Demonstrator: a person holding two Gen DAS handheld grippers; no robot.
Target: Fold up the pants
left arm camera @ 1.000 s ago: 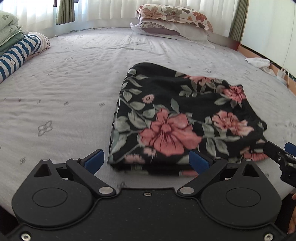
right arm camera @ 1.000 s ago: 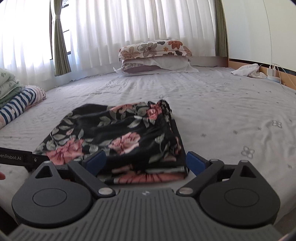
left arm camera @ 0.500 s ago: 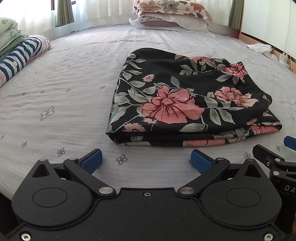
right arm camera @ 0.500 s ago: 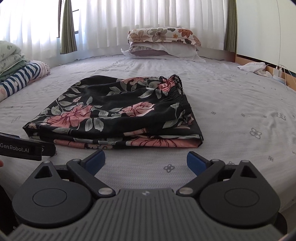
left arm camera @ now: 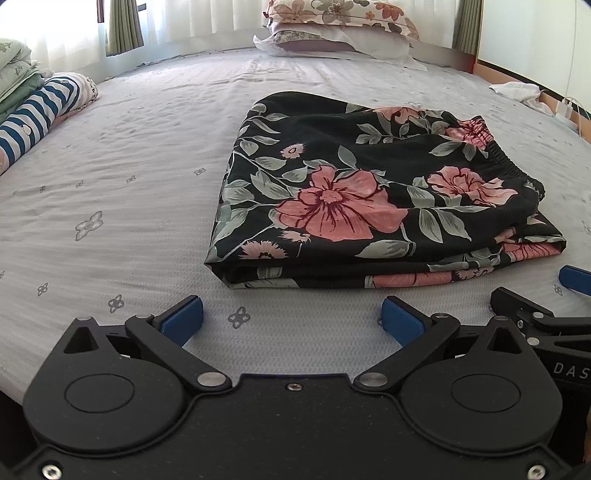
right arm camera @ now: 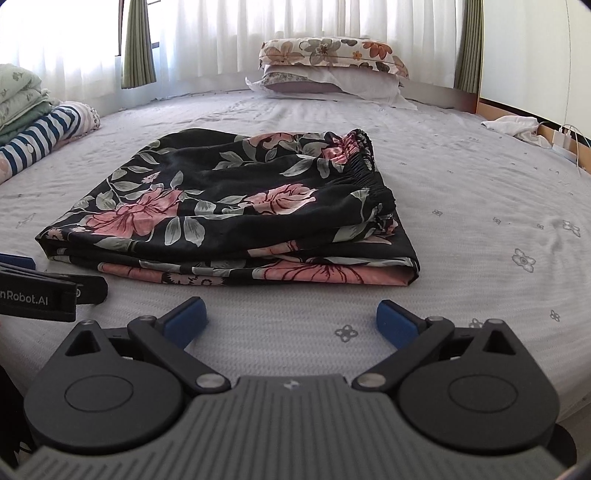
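Bright daylight pours through the curtains point(right arm camera: 221, 33) at 12 o'clock, slightly blown out; sharp focus, heavy fisheye bending the edges.

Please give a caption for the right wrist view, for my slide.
Open right gripper faces folded floral pants on the bed.

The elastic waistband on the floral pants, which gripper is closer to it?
Right. The waistband runs along the pants' right edge, ahead of the right gripper; the left gripper faces the opposite folded corner.
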